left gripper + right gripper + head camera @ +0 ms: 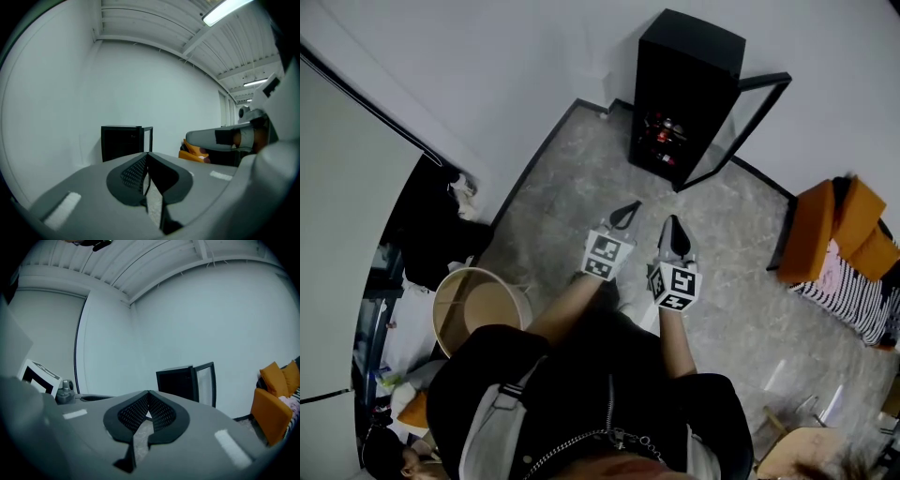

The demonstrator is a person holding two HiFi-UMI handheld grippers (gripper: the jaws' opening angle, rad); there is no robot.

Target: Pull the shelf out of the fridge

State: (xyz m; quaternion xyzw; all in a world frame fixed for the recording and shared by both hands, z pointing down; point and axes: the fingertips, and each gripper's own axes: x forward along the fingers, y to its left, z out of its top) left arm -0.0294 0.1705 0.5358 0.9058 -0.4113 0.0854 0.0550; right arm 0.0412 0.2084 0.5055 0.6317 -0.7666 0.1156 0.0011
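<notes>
Black and tall, the fridge (689, 66) stands on the grey mottled stone floor (572, 197) against white walls. Its glass door (739, 127) is swung wide. The shelf (664, 141) sits inside among reddish-lit items, too small to tell more. An orange sofa (830, 230) with a striped cloth (853, 305) stands to the right, and a round tan tub (478, 305) to the left. The left tongs (628, 212) and right tongs (674, 225), both closed on nothing, point toward the fridge from well apart.

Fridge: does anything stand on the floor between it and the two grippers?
Nothing visible does. Only bare floor lies between the left gripper, the right gripper and the fridge, and its door stands open.
</notes>
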